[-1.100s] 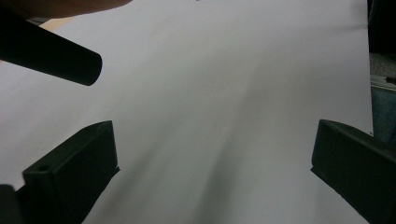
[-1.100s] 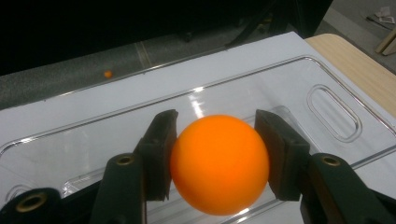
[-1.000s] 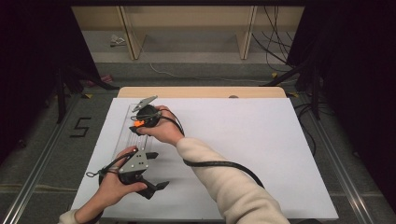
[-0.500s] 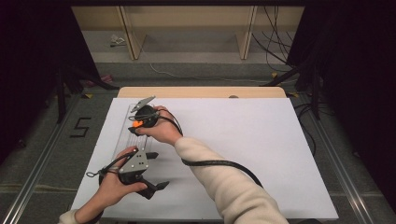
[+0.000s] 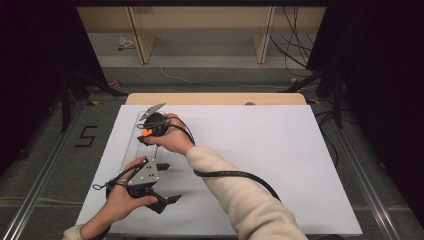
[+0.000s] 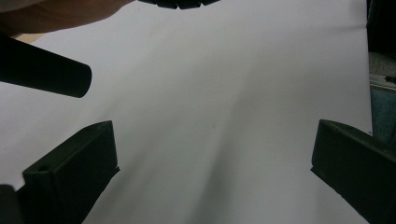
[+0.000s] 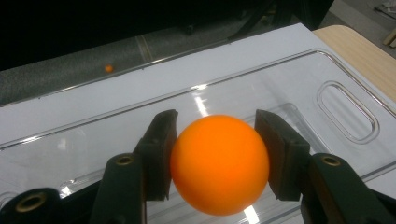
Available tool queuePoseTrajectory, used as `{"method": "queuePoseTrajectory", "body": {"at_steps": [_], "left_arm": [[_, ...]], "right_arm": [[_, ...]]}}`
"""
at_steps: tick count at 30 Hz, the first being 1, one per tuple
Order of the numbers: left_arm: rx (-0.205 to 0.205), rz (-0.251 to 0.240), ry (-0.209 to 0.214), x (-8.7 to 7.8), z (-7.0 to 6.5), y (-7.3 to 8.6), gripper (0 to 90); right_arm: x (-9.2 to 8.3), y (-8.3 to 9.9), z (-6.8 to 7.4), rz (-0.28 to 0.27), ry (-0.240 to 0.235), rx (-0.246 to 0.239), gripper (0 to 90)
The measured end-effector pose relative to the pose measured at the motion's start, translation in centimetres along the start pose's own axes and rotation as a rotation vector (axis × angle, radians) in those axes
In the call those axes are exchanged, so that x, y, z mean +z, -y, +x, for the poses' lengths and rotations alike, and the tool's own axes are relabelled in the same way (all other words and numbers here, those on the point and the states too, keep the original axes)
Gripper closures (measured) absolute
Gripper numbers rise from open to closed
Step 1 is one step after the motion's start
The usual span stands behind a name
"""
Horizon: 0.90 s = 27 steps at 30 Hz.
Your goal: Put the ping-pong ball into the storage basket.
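- Your right gripper has its jaws clamped on an orange ball, one pad on each side at the widest part; the ball sits just above a clear plastic tray at the left of the worktop
- Handling, as I judge it: the ball looks smooth, hard and light, so it may squirt out if you squeeze off-centre. Keep the pads across its middle, as now
- The tray is glossy and transparent, with a moulded oblong recess; expect the ball to roll on it once freed
- Your left gripper rests near the front edge with jaws apart, nothing between them
- Surface: white sheet over a wooden top, flat. Room: dark surround, grey floor, cables, and a small orange object on the floor beyond the sheet
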State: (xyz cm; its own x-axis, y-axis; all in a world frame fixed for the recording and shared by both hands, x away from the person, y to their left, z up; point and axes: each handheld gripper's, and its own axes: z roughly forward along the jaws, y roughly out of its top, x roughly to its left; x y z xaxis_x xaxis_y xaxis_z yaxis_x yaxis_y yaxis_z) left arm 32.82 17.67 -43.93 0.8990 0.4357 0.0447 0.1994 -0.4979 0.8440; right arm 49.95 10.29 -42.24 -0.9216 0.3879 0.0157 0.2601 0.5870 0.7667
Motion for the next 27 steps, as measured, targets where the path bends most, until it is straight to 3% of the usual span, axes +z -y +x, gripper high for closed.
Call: {"method": "queuePoseTrajectory", "body": {"at_steps": [27], "left_arm": [[0.002,-0.001,0.002,0.0,0.0,0.0,0.0]], "right_arm": [[1.2,0.1,0.1,0.029,-0.008,0.003,50.8]]}}
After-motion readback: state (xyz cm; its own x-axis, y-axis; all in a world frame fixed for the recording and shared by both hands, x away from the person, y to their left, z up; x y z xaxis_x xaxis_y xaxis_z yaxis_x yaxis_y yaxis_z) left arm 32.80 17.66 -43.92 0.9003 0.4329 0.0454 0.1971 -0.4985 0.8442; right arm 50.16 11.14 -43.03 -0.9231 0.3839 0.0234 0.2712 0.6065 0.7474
